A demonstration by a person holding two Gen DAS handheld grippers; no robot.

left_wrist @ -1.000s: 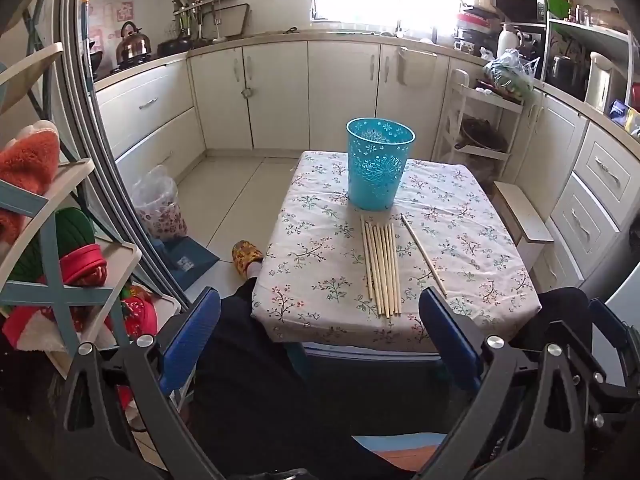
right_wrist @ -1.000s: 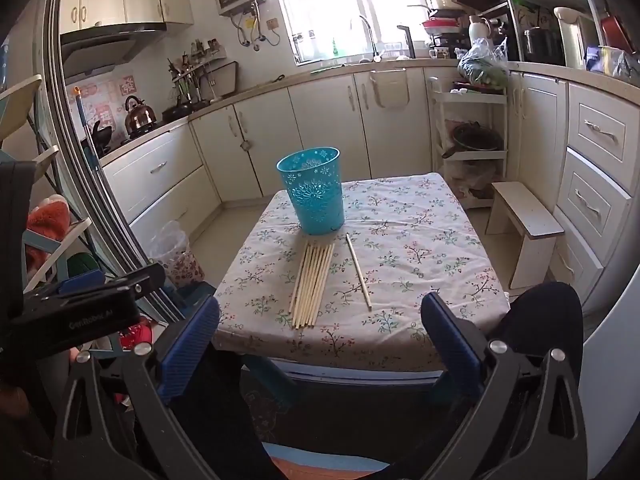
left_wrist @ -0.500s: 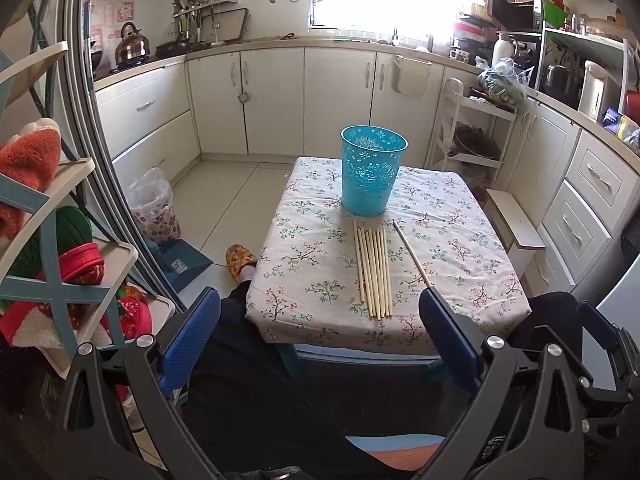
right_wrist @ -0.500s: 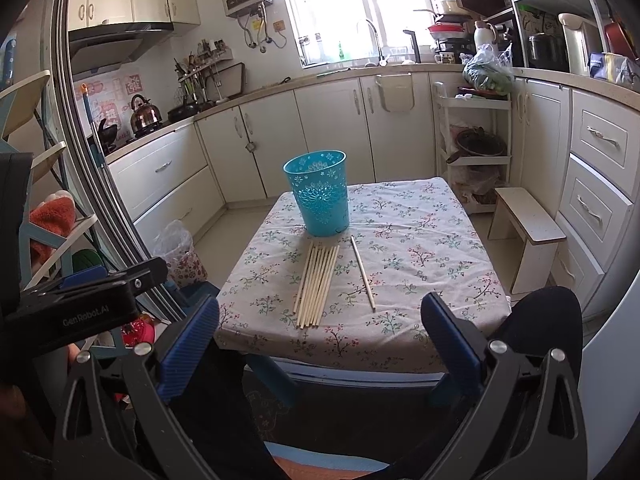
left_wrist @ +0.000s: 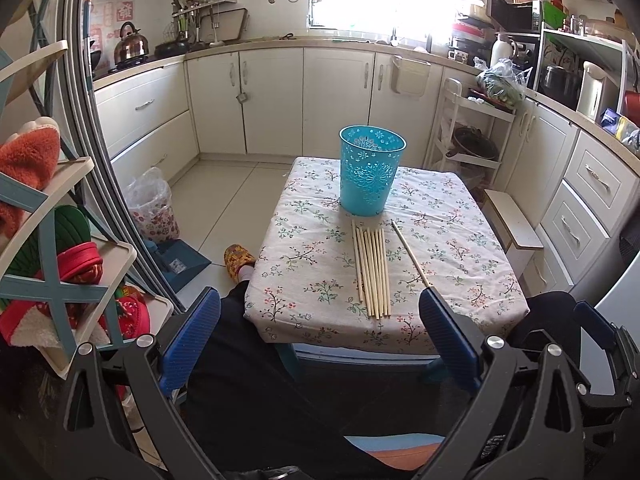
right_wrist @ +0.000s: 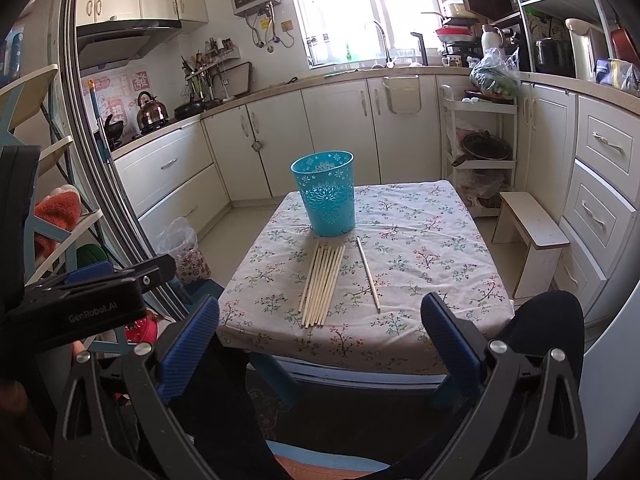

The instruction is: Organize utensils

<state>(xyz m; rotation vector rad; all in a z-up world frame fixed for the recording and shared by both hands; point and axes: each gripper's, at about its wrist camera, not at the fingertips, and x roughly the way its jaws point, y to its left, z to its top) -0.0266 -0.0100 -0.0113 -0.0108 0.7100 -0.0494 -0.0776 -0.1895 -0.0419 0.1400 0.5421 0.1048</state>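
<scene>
While both tools hang back short of the tabletop, nothing is gripped yet. On the left, the left gripper has its jaws spread wide and empty, framing the near edge as if lining up an approach. Past it, the bundle of sticks lies side by side on the flowered cloth, ends pointing toward the blue basket, which stands upright just beyond them, probably the place they belong. One loose stick lies apart to the right, angled. The right gripper likewise hovers with jaws spread, holding nothing
</scene>
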